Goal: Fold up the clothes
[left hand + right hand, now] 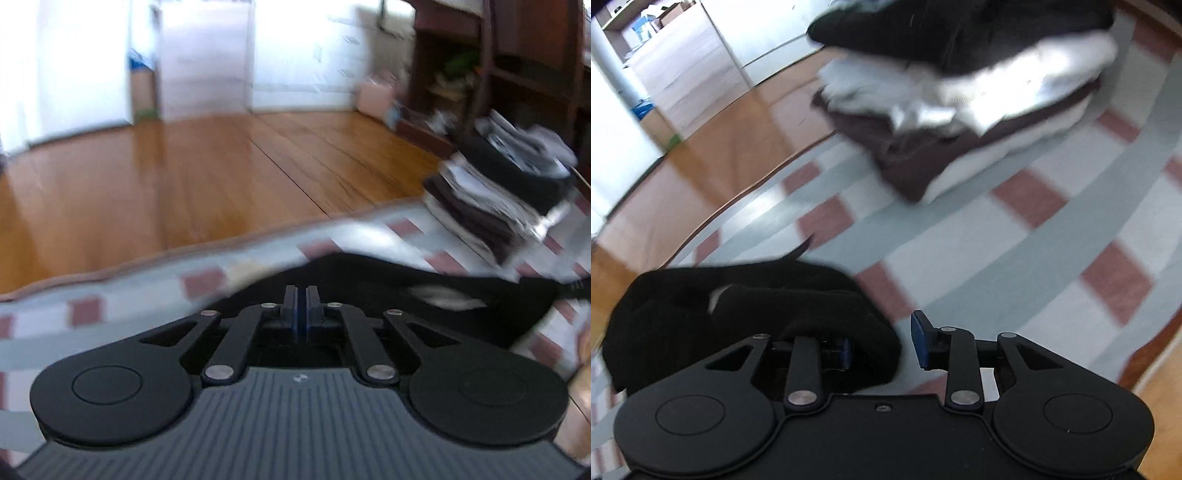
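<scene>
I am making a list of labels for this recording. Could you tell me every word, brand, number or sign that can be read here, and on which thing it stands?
No readable words or numbers in either view.
Small pale mark on the left gripper's grey ribbed housing: too small to read.
Stack of folded clothes: blurred, no print legible.

Left wrist view: low and close over the checked rug [129,306], facing forward and slightly down across the wood floor [184,177] toward white cabinets [207,59]. Right wrist view: also close, tilted more steeply down onto the rug [997,240]. Shared by both: rug, floor edge, the pile of folded clothes [506,192] [960,96], and the black garment [406,280] [746,306] nearest each lens.
</scene>
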`<action>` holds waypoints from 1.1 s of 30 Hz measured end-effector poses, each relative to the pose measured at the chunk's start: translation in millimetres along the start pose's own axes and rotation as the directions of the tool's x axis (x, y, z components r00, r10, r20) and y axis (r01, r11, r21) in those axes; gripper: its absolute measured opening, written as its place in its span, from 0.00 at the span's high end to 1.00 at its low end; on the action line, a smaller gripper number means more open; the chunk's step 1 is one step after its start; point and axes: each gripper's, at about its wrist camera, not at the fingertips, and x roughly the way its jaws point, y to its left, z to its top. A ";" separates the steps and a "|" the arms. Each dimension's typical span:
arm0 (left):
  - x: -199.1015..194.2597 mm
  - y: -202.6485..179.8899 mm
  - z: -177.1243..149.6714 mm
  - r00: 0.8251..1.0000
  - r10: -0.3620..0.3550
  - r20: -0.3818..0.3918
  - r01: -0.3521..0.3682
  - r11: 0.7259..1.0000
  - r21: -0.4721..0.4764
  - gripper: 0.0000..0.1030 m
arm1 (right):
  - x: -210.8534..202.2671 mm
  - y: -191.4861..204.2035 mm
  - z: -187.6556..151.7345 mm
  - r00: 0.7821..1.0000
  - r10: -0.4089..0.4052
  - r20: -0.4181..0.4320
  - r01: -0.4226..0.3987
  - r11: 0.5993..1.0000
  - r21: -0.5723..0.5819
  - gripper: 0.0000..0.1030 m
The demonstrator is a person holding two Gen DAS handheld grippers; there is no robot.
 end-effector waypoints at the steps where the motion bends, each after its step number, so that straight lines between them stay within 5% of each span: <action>1: 8.6 -3.9 -2.7 0.999 -0.022 -0.028 0.022 1.000 0.002 0.90 | -4.8 2.7 2.8 0.999 -0.024 0.023 0.024 1.000 -0.017 0.63; 6: 56.8 -38.3 -13.0 0.994 -0.033 -0.105 0.040 0.997 0.067 0.45 | -9.2 15.4 3.8 0.999 -0.021 0.036 0.024 0.997 -0.077 0.60; 14: 136.1 -56.7 -7.9 0.975 0.002 -0.223 0.025 0.993 0.119 0.27 | -7.0 19.4 -8.0 0.989 0.132 -0.069 -0.139 0.984 -0.113 0.60; 15: 141.9 -56.0 -9.1 0.975 -0.003 -0.221 0.028 0.994 0.110 0.32 | -7.6 19.8 -7.9 0.989 0.133 -0.070 -0.141 0.983 -0.120 0.60; 16: 146.6 -56.2 -10.4 0.976 -0.002 -0.219 0.027 0.994 0.109 0.72 | -8.2 20.3 -7.8 0.988 0.135 -0.071 -0.143 0.982 -0.126 0.60; 17: 145.2 -60.8 -12.0 0.975 0.030 -0.221 0.004 0.988 0.152 0.99 | -8.8 20.7 -7.7 0.988 0.136 -0.072 -0.145 0.981 -0.133 0.59; 21: 96.6 -76.2 -13.0 0.993 0.076 -0.093 -0.051 0.970 0.239 0.95 | -7.5 10.5 -6.4 0.986 0.150 -0.080 -0.157 0.982 -0.105 0.52; 27: -15.8 -28.6 -8.0 0.995 0.050 0.087 -0.052 0.999 0.016 0.95 | 3.8 -8.4 -6.6 0.988 0.111 -0.111 -0.119 0.991 -0.064 0.51; 33: -72.9 21.7 -15.6 0.995 0.019 0.095 -0.011 0.996 -0.083 0.95 | 7.1 -13.4 -9.2 0.983 0.109 -0.147 -0.119 0.991 -0.058 0.51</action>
